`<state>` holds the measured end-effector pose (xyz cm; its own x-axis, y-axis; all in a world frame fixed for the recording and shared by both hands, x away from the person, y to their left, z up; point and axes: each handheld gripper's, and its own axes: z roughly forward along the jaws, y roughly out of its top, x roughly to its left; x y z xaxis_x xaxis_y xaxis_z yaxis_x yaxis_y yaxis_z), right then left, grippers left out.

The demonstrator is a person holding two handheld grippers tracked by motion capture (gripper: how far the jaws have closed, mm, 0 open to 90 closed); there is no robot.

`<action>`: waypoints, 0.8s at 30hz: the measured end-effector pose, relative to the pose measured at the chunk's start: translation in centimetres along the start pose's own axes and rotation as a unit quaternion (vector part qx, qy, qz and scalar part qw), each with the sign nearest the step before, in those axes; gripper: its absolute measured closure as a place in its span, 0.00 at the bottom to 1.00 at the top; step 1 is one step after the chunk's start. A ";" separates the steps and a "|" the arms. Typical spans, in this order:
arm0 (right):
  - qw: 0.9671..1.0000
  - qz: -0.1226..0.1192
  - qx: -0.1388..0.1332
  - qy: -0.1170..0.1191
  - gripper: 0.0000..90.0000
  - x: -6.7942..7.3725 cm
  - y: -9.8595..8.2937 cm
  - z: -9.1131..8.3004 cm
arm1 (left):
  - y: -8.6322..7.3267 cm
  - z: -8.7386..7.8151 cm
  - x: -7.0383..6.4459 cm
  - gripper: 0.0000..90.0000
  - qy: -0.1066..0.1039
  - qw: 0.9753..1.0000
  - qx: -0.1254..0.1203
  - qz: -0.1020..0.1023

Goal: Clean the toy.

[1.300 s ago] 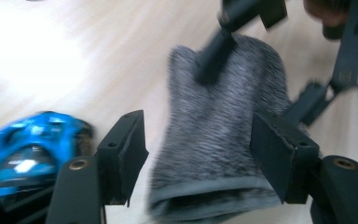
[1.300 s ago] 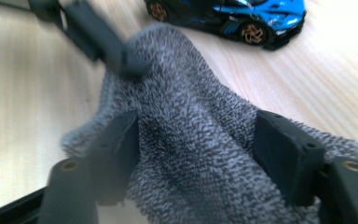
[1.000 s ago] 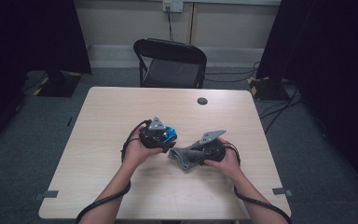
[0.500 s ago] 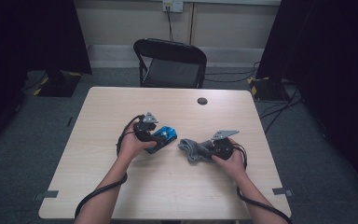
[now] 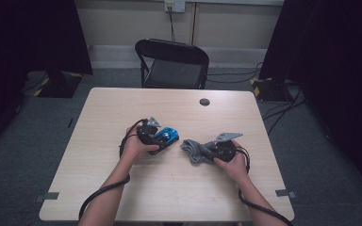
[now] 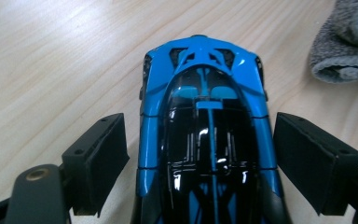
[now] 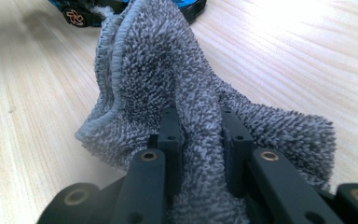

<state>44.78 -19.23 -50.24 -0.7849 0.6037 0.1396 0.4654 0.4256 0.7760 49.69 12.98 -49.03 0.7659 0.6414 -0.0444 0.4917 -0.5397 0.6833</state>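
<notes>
A blue and black toy car (image 5: 167, 135) stands on the pale wooden table (image 5: 179, 193), a little left of its middle. My left gripper (image 5: 158, 139) is open, one jaw on each side of the car (image 6: 200, 70), with a narrow gap showing at the left jaw. To the right, my right gripper (image 5: 208, 149) is shut on a bunched grey terry cloth (image 5: 192, 150). In the right gripper view the cloth (image 7: 154, 60) is pinched between the jaws of this gripper (image 7: 198, 126) and trails onto the table, with the car (image 7: 189, 7) just beyond it.
A small black disc (image 5: 204, 101) lies near the table's far edge. A black folding chair (image 5: 172, 66) stands behind the table. Cables trail from both grippers toward the front edge. Dark curtains hang on both sides.
The two hands have drawn apart. The right gripper has carried the cloth to the right, away from the car, and the left gripper has shifted slightly left at the car.
</notes>
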 end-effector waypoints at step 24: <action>1.000 -0.013 0.002 -0.006 0.81 0.3 0.0 0.0 | 0.2 0.4 -0.1 0.29 -0.003 0.999 0.033 0.011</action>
<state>44.60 -19.04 -50.22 -0.7910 0.6014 0.1122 0.4471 0.4432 0.7769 49.85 12.56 -49.13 0.7795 0.6255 -0.0338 0.5005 -0.5895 0.6341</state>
